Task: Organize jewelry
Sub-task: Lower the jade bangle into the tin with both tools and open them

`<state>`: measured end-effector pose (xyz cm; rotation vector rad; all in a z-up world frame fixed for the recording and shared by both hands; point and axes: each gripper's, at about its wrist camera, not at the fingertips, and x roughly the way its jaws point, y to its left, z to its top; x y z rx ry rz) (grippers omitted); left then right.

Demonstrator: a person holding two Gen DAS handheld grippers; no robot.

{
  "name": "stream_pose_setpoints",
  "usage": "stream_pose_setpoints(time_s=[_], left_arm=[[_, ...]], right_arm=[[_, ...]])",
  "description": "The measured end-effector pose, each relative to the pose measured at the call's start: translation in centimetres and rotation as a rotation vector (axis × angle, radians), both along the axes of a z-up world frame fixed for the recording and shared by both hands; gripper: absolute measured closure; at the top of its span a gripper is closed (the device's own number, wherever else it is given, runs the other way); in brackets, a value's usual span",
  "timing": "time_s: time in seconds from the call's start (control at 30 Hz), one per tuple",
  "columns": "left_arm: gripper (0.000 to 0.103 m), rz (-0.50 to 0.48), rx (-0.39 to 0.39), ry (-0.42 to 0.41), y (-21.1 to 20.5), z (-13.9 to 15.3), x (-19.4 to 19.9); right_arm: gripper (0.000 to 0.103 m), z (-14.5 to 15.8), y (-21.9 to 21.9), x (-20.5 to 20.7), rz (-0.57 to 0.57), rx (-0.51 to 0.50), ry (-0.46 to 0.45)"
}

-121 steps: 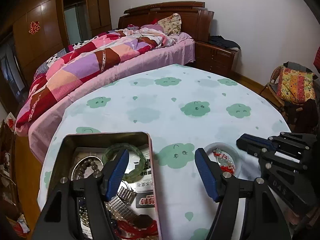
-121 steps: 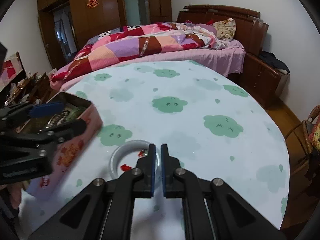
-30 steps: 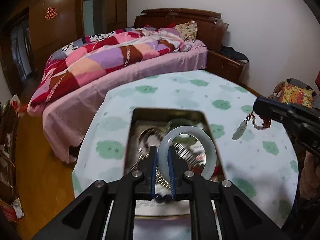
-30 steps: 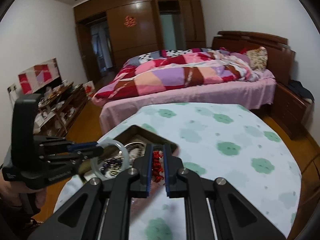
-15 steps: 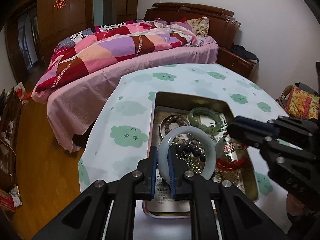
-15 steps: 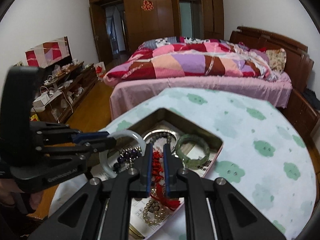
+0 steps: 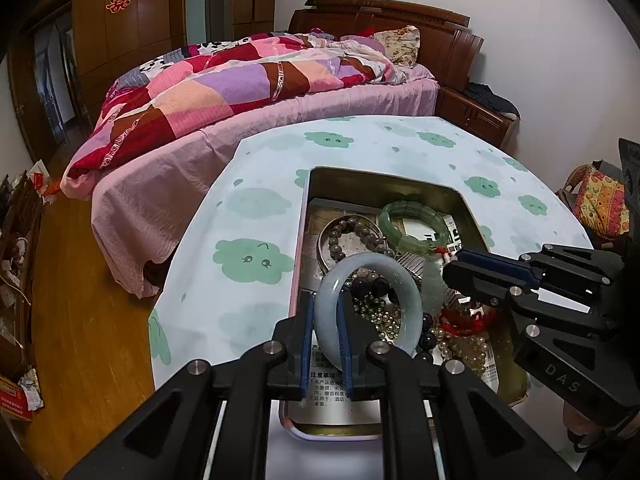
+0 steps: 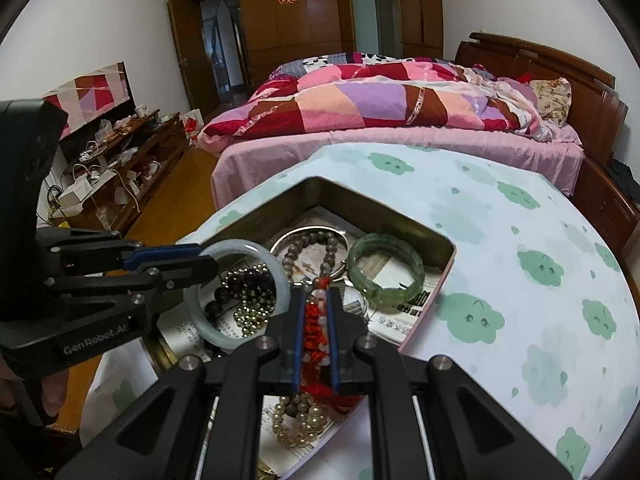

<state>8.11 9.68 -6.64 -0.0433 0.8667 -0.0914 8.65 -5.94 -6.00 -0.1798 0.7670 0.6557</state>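
A metal tin (image 7: 384,178) (image 8: 384,210) sits on the table and holds jewelry: a green bangle (image 7: 414,226) (image 8: 384,272), bead bracelets (image 7: 356,236) (image 8: 308,248) and pearl strands (image 8: 300,416). My left gripper (image 7: 325,330) (image 8: 204,262) is shut on a pale white-blue jade bangle (image 7: 368,304) (image 8: 240,292) and holds it just over the tin. My right gripper (image 8: 314,320) (image 7: 452,270) is shut on a red beaded string with a pale pendant (image 8: 314,320) (image 7: 434,280), low over the tin's contents.
The round table (image 7: 248,208) (image 8: 520,264) has a pale cloth with green clouds. A bed with a patchwork quilt (image 7: 240,88) (image 8: 380,108) stands behind it. Wood floor (image 7: 80,320) and a cluttered low shelf (image 8: 104,172) lie left. A chair with a cushion (image 7: 596,204) is right.
Both grippers have come lower and closer over the tin, still holding the bangle and the red string. The red string now hangs down among the tin's jewelry.
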Motion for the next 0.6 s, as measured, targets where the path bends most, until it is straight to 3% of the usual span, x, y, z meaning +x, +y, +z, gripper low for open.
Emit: stream_pose_setpoints(time_s=[0.5,0.6], left_arm=[[0.091,-0.008,0.007,-0.004,-0.33,0.03,0.08],[0.091,0.007,0.024,-0.013,-0.32,0.4,-0.08]], right_arm=[[0.09,-0.59,0.4,0.07,0.003,-0.024,0.005],[0.084,-0.38,0.3,-0.09,0.0,-0.022,-0.012]])
